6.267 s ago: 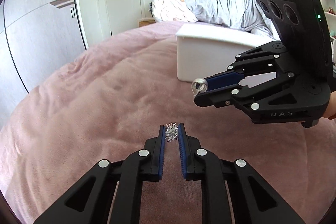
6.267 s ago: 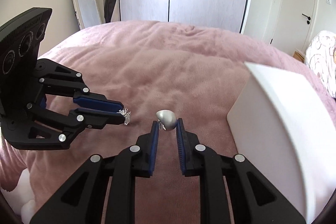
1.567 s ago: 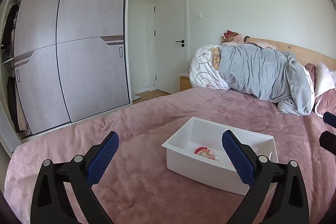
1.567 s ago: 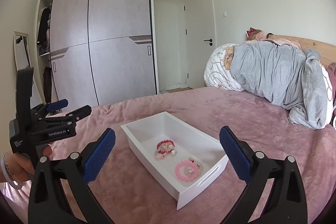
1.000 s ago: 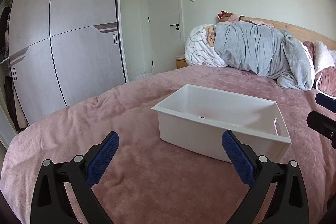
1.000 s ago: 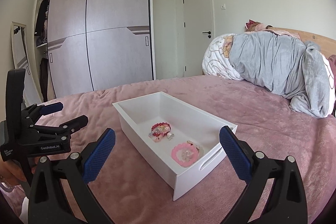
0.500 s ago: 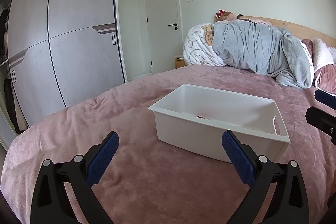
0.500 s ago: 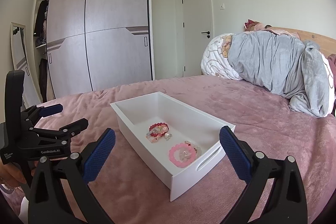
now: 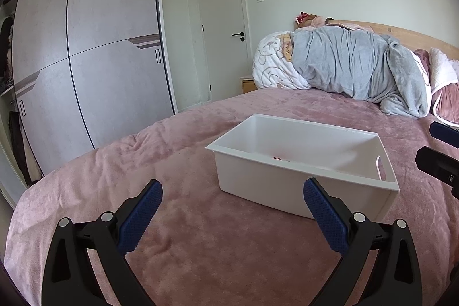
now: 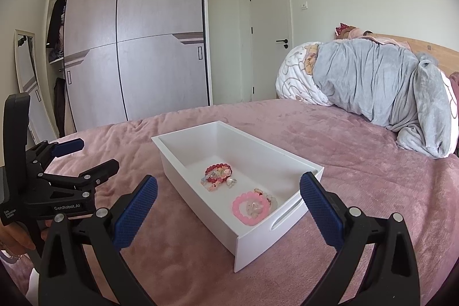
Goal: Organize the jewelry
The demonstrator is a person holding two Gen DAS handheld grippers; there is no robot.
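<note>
A white open box [image 10: 281, 159] sits on the pink bedspread; it also shows in the left wrist view [image 9: 243, 165]. Inside lie a red bead bracelet with small charms [image 10: 218, 173] and a pink bead bracelet [image 10: 249, 209]. Only a sliver of red [image 9: 277, 158] shows over the rim in the left wrist view. My right gripper [image 10: 228, 208] is wide open and empty, in front of the box's near end. My left gripper [image 9: 232, 215] is wide open and empty, facing the box's long side; it also appears in the right wrist view [image 10: 86, 155].
A pink bedspread [image 10: 358, 191] covers the bed. A grey blanket [image 10: 381, 82] and pillows are piled at the headboard. Sliding wardrobe doors [image 10: 143, 48] and a white door [image 10: 271, 36] stand behind. A mirror [image 10: 27, 82] leans at the left wall.
Both grippers, shut on small silver pieces 6.3 s ago, are now open and empty. Over the last second both views drew slightly closer to the box.
</note>
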